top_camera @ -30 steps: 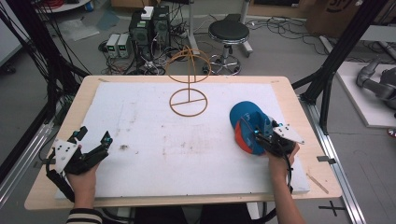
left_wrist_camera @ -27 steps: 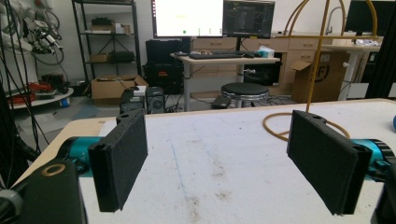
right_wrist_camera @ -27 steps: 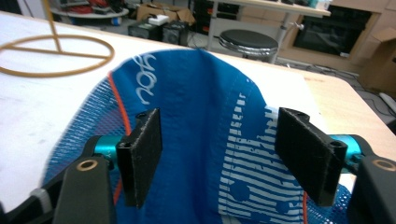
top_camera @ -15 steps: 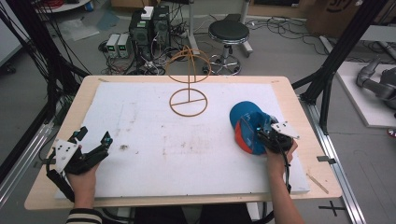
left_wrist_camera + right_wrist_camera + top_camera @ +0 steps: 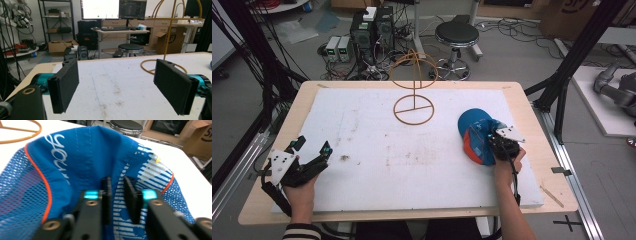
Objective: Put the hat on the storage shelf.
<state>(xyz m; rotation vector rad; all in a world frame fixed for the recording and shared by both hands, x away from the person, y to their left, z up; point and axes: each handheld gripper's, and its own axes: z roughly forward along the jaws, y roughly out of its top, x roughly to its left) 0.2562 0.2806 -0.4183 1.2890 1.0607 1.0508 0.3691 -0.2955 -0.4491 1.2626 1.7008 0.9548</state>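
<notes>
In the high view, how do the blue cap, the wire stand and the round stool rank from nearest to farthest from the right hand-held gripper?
1. Blue cap: at the right hand-held gripper itself, table's right side.
2. Wire stand: on the table, farther back, toward the middle.
3. Round stool: on the floor beyond the table's far edge.

A round black stool [image 5: 457, 34] stands on the grey floor just past the far edge of the wooden table [image 5: 268, 159]. Left of the stool sit two dark computer towers [image 5: 372, 31], and further left two small grey boxes [image 5: 339, 47] among loose cables. Right of the stool is a big cardboard box [image 5: 577, 15]. In the left gripper view, behind the stool [image 5: 130, 47], a desk [image 5: 117, 30] carries two monitors [image 5: 100, 8], and a black shelf rack [image 5: 56, 22] stands well off to its left.
</notes>
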